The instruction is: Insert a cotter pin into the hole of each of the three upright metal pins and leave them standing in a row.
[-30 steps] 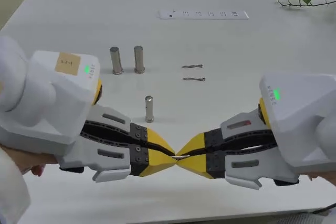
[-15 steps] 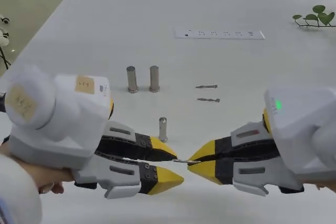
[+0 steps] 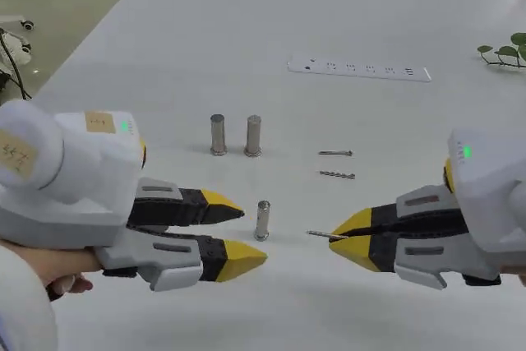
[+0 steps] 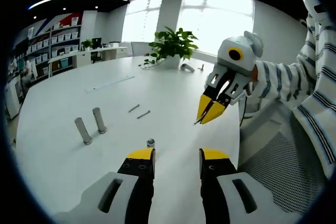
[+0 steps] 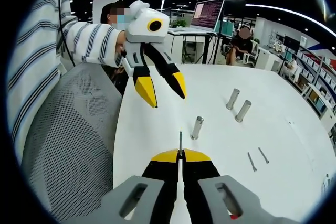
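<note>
Three upright metal pins stand on the white table: two side by side (image 3: 218, 134) (image 3: 252, 135) and one nearer (image 3: 262, 219). My right gripper (image 3: 333, 241) is shut on a cotter pin (image 3: 322, 236), which pokes out leftward toward the near pin, a short gap away. In the right gripper view the cotter pin (image 5: 180, 140) sticks straight out of the shut jaws (image 5: 180, 155), below the near pin (image 5: 197, 127). My left gripper (image 3: 251, 236) is open and holds nothing, just left of the near pin. Two more cotter pins (image 3: 335, 153) (image 3: 337, 174) lie loose on the table.
A white power strip (image 3: 359, 69) lies at the back of the table, and a plant sprig (image 3: 503, 47) sits far right. A mesh chair (image 5: 73, 129) stands off the table's near edge. A person in a striped sleeve (image 4: 294, 82) holds the grippers.
The grippers met tip to tip on the cotter pin. My left gripper has opened, let go and drawn back left; the right keeps the pin. The head camera has shifted.
</note>
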The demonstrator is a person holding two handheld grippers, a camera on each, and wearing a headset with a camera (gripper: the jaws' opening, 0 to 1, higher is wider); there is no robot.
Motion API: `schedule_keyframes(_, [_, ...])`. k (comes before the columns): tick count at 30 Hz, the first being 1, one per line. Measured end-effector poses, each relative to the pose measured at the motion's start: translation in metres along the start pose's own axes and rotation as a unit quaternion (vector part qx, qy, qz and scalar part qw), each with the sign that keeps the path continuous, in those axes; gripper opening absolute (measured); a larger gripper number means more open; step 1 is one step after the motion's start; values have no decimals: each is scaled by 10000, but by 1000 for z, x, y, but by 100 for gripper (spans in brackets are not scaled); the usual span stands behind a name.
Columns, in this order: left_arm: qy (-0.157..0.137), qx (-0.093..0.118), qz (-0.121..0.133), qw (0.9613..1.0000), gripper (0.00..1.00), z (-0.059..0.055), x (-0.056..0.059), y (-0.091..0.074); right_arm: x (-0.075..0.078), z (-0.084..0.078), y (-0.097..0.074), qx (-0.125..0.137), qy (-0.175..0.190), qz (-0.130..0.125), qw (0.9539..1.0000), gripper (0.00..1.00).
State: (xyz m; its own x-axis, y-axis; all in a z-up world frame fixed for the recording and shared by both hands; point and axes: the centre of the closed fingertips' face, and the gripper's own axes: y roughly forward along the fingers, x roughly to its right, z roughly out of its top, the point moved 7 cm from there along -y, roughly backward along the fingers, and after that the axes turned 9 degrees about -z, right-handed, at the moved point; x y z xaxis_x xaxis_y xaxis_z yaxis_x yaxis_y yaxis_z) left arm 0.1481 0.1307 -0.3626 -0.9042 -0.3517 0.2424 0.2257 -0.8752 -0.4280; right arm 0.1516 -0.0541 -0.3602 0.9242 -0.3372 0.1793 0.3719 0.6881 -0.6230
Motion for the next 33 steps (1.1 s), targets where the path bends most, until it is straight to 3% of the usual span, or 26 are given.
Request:
schedule_keyframes(7, [-134,131,482,9987,27,4,-23,-6,16,-2,8,-117,70,-43,9999,0])
schedule_keyframes(23, [-216,-107,496,9985,27,2,-47,9,37,-5,30,-237,103,47,9997,0])
schedule_keyframes(33, [-29,-428,407,9983,30,2,-52,23,40,-5,39,-295,52,143,9995,0])
